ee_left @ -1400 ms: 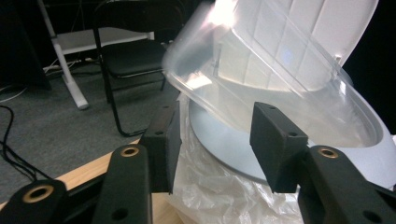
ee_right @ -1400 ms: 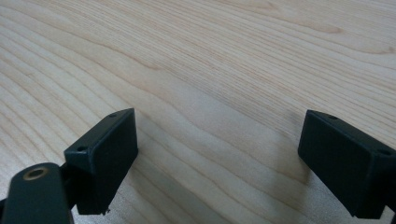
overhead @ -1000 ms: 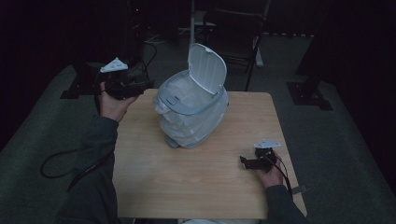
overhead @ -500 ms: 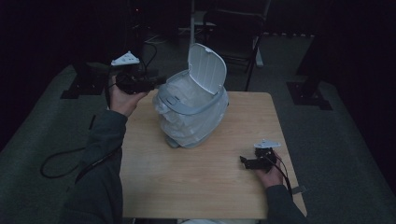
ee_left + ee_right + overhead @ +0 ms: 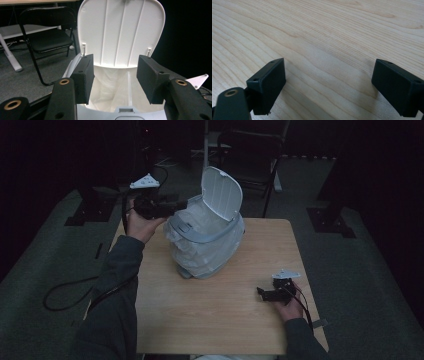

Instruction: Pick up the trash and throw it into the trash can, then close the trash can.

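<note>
Hovering at the far left of the table, the left gripper points into the open top of a white bin, its jaws apart with nothing between them. The bin stands at the middle of the table's far half, wrapped in a clear plastic liner, its lid tipped upright. At the near right, the right gripper rests low over bare wood, jaws wide apart and empty. A black folding chair stands beyond the table.

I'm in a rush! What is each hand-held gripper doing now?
Left hand-held gripper: open, holding nothing, at the bin.
Right hand-held gripper: open, empty.
</note>
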